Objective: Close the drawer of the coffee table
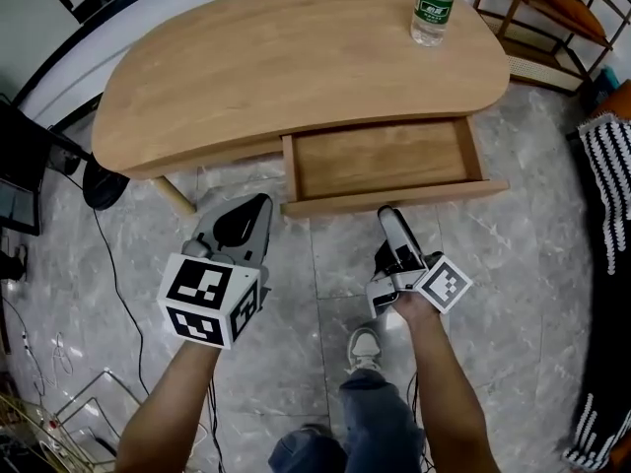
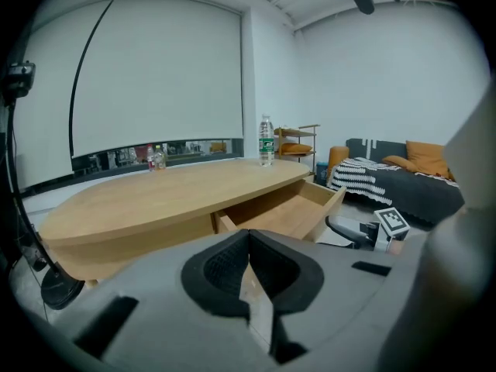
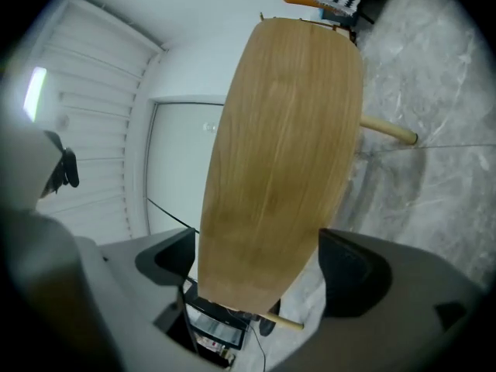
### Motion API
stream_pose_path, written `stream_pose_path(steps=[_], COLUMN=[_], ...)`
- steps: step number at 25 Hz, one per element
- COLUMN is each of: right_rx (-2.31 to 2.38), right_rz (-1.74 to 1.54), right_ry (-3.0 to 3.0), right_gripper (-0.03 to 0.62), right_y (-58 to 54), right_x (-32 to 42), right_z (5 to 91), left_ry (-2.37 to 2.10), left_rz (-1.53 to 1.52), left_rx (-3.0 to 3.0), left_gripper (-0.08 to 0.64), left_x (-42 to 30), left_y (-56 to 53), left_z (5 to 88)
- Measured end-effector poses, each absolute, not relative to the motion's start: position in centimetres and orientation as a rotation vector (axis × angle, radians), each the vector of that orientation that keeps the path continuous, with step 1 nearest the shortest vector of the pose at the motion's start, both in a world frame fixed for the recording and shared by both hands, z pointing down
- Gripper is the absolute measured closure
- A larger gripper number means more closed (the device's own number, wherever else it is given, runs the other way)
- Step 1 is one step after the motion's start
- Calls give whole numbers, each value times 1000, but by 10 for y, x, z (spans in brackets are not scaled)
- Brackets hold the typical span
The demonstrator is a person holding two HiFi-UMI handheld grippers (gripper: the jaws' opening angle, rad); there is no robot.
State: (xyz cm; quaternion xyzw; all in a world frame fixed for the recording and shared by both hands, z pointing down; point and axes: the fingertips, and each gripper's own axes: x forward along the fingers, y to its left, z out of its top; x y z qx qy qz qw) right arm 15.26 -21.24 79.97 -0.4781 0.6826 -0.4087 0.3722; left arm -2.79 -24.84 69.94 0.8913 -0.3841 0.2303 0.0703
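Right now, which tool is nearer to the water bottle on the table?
Right. The right tool is just in front of the open drawer, toward the end of the table where the bottle stands; the left tool is off the drawer's left corner, farther away.

Living rm: sofa (image 2: pixel 422 191) w/ cushions (image 2: pixel 425 156), coffee table (image 1: pixel 296 57)

Left claw (image 2: pixel 248 242) closed, facing the open drawer (image 2: pixel 288 211).
The claw's black pads (image 2: pixel 221 270) meet with nothing between them. Beyond them the drawer stands pulled out from under the near edge of the wooden tabletop (image 2: pixel 155 196). A water bottle (image 2: pixel 266 140) stands upright at the tabletop's far right end. Past that end, a small shelf (image 2: pixel 298 139) stands against the white wall, and a dark sofa (image 2: pixel 403 192) carries a striped blanket (image 2: pixel 363 173) and an orange cushion (image 2: pixel 426 155).
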Motion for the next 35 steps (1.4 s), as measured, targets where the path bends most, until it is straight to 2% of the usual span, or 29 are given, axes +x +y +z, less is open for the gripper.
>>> stream_pose_path(steps=[4,6,8,9,10,13,22,26,35], right_rx=[-1214,-1214,-1210,-1211,-1216,-1219,-1185,-1202,-1196], right_rz=[-1049,-1052,-1051,-1049,-1046,-1035,-1047,-1121,-1142], right_ry=[1711,1707,1709,1712,1716,1734,1663,1645,1660], right_gripper=[120,156,166,166,134,124,162,138,135], right_y=[-216,-214,-212,-213,-215,-221,-223,-223,-236], right_x=[155,157,158,158,158,158,157,157,162], right_z=[807,811,813,813,814,816,801,802,799], left_ry=[-1153,-1153,-1155,-1155,-1154,-1144,-1146,-1142,-1157], left_rz=[689,686,678,676,675,678,682,683,704], left_rx=[2682,2681,2683,2686,2689,2692,2674,2665,2662], left_gripper=[558,558,558,558,558,558,558,558,558], left_x=[-29,-29,-28,-28,-28,-27,-28,-24,-23], left_y=[-254,-257,-260,-261,-262,-263,-262,-260,-270], left_z=[708,709,709,709,709,713,717,709,703])
